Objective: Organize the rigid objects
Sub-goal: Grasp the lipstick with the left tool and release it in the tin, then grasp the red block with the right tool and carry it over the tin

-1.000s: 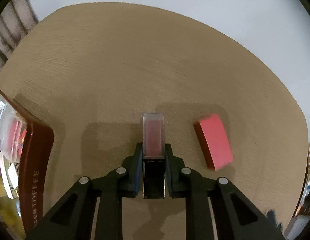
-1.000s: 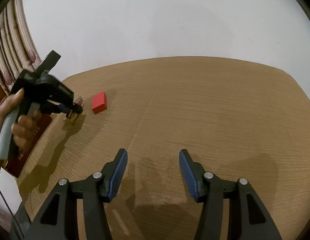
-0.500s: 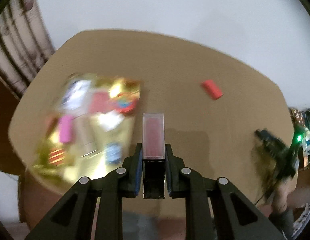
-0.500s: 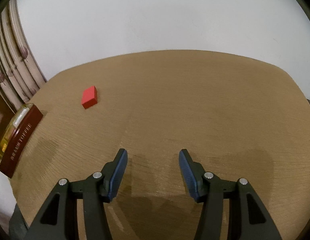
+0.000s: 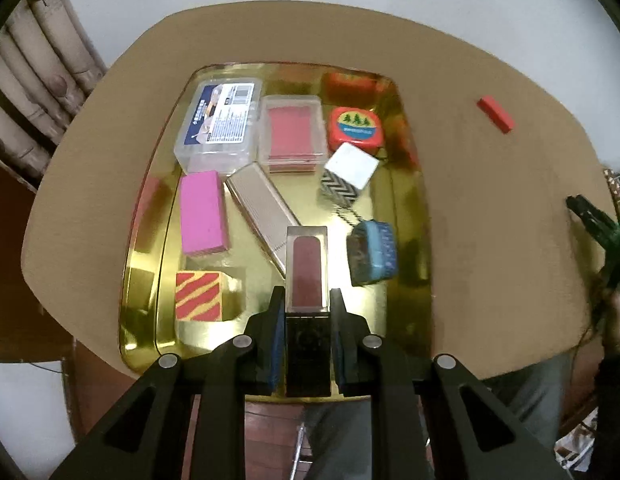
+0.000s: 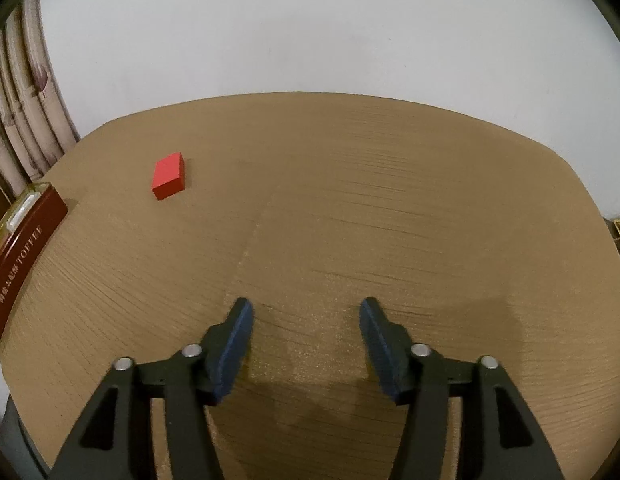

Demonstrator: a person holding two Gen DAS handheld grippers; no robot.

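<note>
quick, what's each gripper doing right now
Left gripper: shut on the small clear case, above the gold tray.
Right gripper: jaws opening, nothing between them.

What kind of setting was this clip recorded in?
Probably a home room: a round wooden table against a plain white wall, patterned curtains beside it, and a gold toffee tin holding small household items.

A tan wooden table [image 6: 390, 200] is lying beneath the right tongs [image 6: 305, 312] and extending ahead of them. A plain white wall [image 6: 310, 32] is standing beyond its far edge. A pleated patterned curtain [image 6: 25, 92] is hanging far left of the tongs. Dark reddish floor [image 5: 269, 428] is showing below the left tongs [image 5: 307, 294].
</note>
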